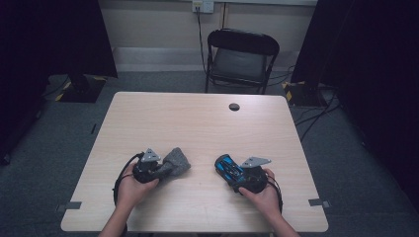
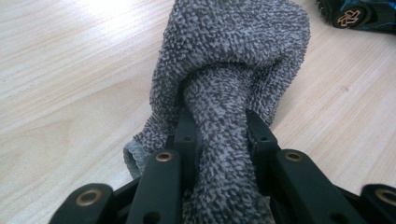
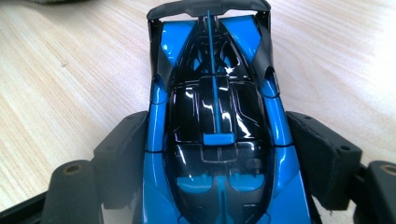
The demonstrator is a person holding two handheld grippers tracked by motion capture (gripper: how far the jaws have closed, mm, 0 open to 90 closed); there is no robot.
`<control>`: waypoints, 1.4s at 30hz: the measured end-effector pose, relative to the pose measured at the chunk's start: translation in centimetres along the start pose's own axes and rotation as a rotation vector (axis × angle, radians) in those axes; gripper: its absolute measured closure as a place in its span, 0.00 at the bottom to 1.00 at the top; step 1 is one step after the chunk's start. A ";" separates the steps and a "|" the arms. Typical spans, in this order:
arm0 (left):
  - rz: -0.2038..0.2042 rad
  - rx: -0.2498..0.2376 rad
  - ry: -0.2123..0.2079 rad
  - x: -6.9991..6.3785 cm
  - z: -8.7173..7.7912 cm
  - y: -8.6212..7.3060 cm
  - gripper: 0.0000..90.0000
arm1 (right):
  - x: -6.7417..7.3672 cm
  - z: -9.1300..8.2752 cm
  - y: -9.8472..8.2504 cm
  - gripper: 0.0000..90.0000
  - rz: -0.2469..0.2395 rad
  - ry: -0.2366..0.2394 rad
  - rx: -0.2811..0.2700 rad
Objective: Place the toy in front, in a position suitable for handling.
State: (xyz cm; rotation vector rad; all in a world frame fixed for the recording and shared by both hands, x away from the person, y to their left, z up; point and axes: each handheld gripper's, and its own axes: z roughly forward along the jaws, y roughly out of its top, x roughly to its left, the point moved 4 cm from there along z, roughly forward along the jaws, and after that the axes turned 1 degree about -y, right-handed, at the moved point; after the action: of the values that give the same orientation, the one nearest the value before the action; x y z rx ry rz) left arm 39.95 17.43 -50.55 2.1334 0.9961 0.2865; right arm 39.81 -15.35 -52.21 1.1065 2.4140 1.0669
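1. A pale wooden table (image 1: 197, 118) takes up the middle of the high view, with a person's two forearms coming in from 6 o'clock.
2. A black folding chair (image 1: 241, 59) stands on the grey carpet beyond the table's far edge, at 12 o'clock.
3. The left gripper (image 1: 165, 169), held in the person's left hand (image 1: 129, 187), sits at about 8 o'clock on the table and points toward 2 o'clock. Its jaws are clamped together on a bunched fold of a grey cloth (image 1: 178, 160).
4. In the left gripper view the cloth (image 2: 233, 60) is a nubby grey towel. A squeezed neck of it runs between the two black jaws, and the rest spreads out on the wood ahead of them, toward 12 o'clock.
5. The right gripper (image 1: 236, 174), held in the right hand (image 1: 262, 192), sits at about 5 o'clock and points toward 10 o'clock. Its jaws stand wide and press on the two sides of a toy car (image 1: 227, 167).
6. In the right gripper view the car (image 3: 215, 116) is blue and black, lengthwise between the jaws, one end with a dark spoiler at 12 o'clock.
7. Cloth and car lie near each other with bare wood between.
8. A small dark round cable hole (image 1: 234, 106) sits near the far edge, at 1 o'clock.
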 end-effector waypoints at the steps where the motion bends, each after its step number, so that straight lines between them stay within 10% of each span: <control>1: 0.000 -0.001 -0.001 0.0 0.1 0.0 0.79 | -0.1 0.0 0.1 0.25 0.002 0.008 -0.004; 42: -0.020 -0.013 0.019 0.3 0.0 -0.4 0.79 | 1.3 0.9 2.6 0.32 -0.081 0.019 0.008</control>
State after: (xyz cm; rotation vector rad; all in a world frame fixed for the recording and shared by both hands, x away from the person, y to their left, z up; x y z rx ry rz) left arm 39.96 17.82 -50.88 2.1111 1.0232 0.3028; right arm 40.79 -12.86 -50.88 0.9960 2.4572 1.0479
